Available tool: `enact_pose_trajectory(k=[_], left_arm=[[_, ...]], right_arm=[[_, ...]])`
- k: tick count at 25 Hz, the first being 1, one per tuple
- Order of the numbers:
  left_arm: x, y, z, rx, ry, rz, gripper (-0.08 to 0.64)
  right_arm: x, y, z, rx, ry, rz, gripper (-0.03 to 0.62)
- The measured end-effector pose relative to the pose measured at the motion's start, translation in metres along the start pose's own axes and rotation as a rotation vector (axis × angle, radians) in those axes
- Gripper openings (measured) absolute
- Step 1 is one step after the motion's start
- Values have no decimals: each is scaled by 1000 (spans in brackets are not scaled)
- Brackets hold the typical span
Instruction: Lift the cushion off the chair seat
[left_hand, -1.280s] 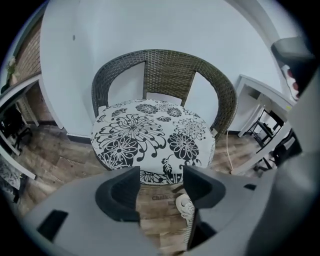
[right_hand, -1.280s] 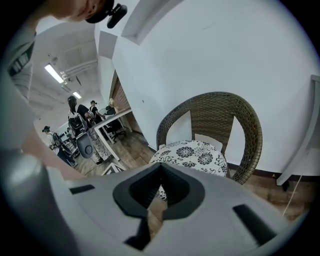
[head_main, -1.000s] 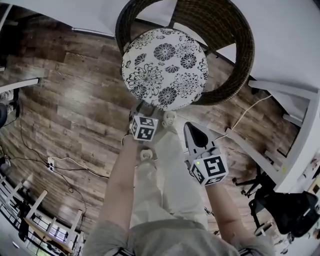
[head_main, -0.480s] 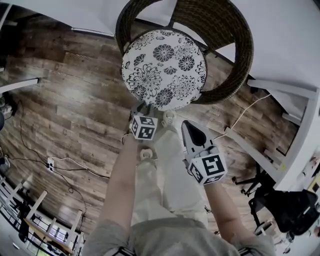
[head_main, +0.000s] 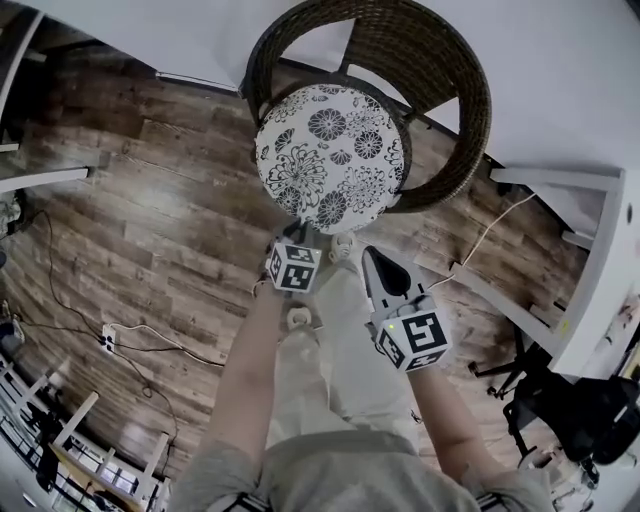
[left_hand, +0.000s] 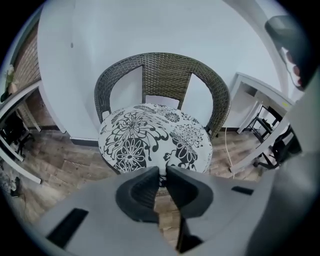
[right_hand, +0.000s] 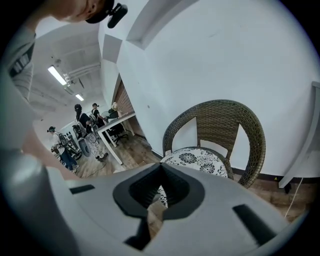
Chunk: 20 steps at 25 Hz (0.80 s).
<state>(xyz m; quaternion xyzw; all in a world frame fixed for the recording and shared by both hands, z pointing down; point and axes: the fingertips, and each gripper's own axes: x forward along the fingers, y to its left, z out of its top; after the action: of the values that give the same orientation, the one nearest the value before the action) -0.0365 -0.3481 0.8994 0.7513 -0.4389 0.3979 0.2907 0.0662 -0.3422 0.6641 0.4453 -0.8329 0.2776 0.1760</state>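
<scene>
Cushion (left_hand: 150, 145) edge between just-closing jaws of left gripper (left_hand: 163, 170)

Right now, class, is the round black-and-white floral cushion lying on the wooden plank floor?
No, the round black-and-white floral cushion lies atop the dark woven wicker chair.
</scene>
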Motion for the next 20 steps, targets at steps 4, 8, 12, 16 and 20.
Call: enact_pose_trajectory(k=[4, 8, 12, 16, 20], left_arm=[[-23, -2, 0, -5, -7, -4, 40], [-48, -9, 1, -10, -19, -2, 40], [-74, -11, 12, -31, -49, 6, 38], [-106, -15, 23, -47, -87, 9, 38], [-138, -17, 35, -44, -139, 12, 38]], right_arm=[[-13, 17, 10, -9, -19, -3, 3], [-32, 29, 17, -14, -33, -10, 3], [-48, 39, 27, -33, -50, -17, 3], [-68, 50, 37, -38, -74, -31, 3], [-85, 67, 47, -47, -103, -38, 3]])
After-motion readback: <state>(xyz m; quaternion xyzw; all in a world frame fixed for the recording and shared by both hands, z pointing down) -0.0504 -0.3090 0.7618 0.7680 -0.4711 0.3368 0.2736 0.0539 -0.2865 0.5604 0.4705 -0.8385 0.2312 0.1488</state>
